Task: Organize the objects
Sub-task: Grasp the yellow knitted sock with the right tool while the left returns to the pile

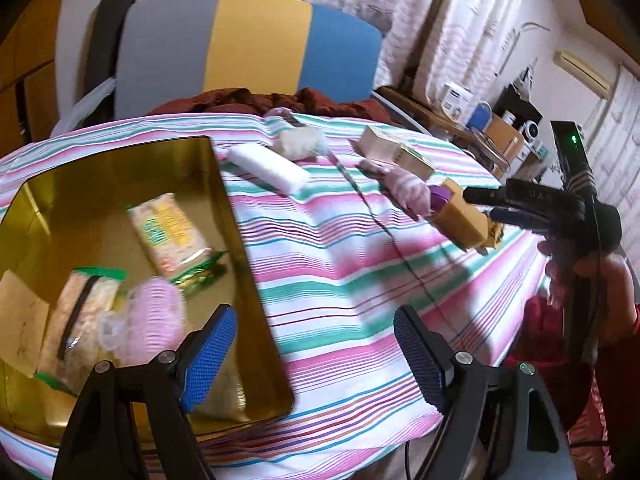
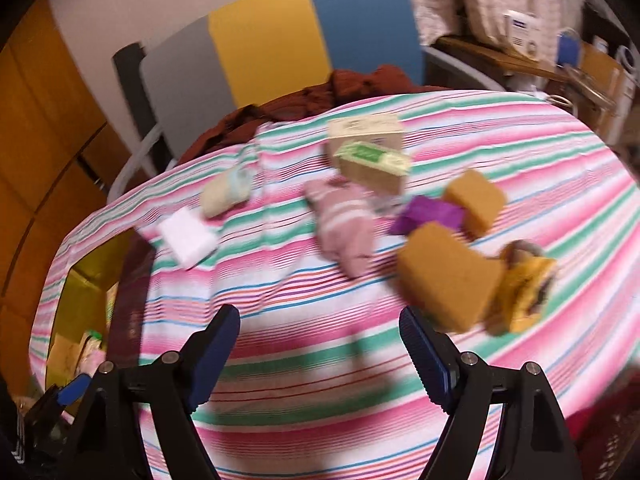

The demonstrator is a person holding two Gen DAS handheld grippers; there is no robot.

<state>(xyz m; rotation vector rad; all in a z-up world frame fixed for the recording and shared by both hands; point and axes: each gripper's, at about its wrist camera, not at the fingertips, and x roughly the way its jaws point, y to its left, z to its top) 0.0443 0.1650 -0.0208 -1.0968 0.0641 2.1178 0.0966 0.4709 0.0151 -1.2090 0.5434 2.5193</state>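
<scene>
Left jaws: left gripper (image 1: 314,354) spread wide, empty, above the near right rim of the gold tin (image 1: 236,216).
Tin contents: shiny packets, ribbed pink roller (image 1: 154,312).
Right jaws: right gripper (image 2: 320,356) spread wide, empty, over striped cloth (image 2: 304,360).
Ahead right: blurred tan sponge block (image 2: 446,280), yellow packet (image 2: 524,292), pink sock (image 2: 348,228).

- The left gripper (image 1: 314,350) has its blue-padded jaws spread wide with nothing between them.
- The right gripper (image 2: 320,354) is likewise spread wide and holds nothing.
- In the left wrist view, the person's right hand (image 1: 576,268), in a red sleeve, grips the right gripper's handle.
</scene>
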